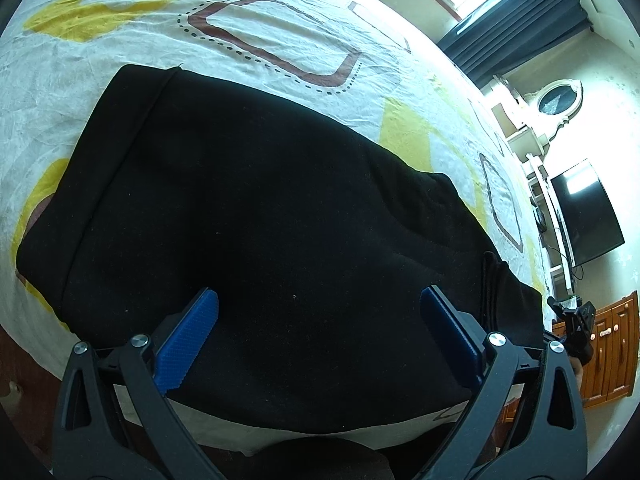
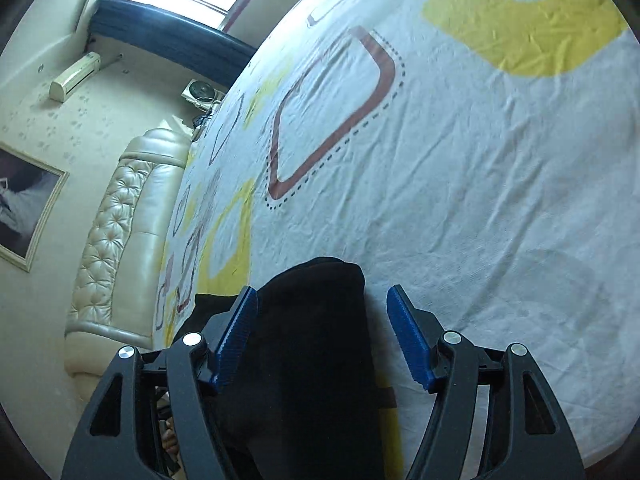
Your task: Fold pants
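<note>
Nearest, the left gripper (image 1: 318, 332) is held wide open and empty over the black pants (image 1: 256, 216), the right gripper (image 2: 322, 332) likewise spread, nothing pinched, seemingly just released, the folded pants lying beyond on the patterned bedsheet (image 2: 500, 208).

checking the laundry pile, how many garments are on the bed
1: the black pants, folded into a block on the patterned bedsheet near the bed's front edge. Bed areas outside both views could hold more.

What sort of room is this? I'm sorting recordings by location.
Most likely a bedroom: black pants lie on a bed's patterned sheet, with a tufted headboard and a wall air conditioner.
</note>
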Action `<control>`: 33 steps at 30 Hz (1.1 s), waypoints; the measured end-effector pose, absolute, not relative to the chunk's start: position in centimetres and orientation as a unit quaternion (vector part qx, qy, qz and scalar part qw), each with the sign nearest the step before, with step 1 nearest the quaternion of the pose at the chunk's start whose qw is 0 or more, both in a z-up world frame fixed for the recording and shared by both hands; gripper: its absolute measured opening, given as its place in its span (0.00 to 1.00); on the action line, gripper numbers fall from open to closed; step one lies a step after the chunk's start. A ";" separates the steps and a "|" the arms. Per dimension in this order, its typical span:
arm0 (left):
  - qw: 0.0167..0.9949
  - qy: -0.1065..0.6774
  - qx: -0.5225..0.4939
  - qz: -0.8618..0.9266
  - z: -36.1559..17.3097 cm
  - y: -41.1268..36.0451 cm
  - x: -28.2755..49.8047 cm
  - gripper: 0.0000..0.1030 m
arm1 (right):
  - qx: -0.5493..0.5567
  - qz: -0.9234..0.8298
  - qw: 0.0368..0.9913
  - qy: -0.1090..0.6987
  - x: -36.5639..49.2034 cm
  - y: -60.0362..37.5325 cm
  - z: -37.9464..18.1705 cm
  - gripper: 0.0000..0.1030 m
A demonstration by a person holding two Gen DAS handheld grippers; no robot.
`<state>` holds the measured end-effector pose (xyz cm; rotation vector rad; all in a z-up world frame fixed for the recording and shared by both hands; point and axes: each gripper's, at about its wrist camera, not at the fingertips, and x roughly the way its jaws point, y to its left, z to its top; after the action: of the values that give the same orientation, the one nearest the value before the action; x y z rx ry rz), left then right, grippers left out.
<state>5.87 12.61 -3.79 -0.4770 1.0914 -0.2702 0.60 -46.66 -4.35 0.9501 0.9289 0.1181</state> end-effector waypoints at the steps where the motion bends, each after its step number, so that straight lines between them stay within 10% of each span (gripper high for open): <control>1: 0.820 0.513 -0.220 -0.127 -3.8 12.5 5.9 0.97 | 0.448 0.062 0.780 0.433 0.8 -46.6 -5.0 0.55; 4: 0.823 0.513 -0.208 -0.126 -3.8 12.2 5.8 0.97 | 0.452 0.064 0.773 0.441 1.3 -46.1 -6.4 0.26; 18: 0.825 0.514 -0.197 -0.130 -3.8 12.0 6.0 0.97 | 0.479 0.137 0.737 0.457 -4.0 -44.2 -6.9 0.51; 22: 0.825 0.514 -0.197 -0.131 -3.9 12.0 6.0 0.97 | 0.437 0.133 0.745 0.486 -5.7 -43.5 -7.2 0.24; 25: 0.825 0.513 -0.196 -0.134 -3.8 12.0 5.9 0.97 | 0.435 0.130 0.749 0.482 -5.6 -43.1 -7.3 0.23; 33: 0.818 0.510 -0.223 -0.143 -3.9 12.8 6.0 0.97 | 0.470 0.143 0.742 0.456 -6.8 -42.3 -6.5 0.66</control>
<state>6.02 12.85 -3.93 -0.4755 1.0877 -0.3052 -6.83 -42.29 -6.54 1.0310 1.0001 0.3133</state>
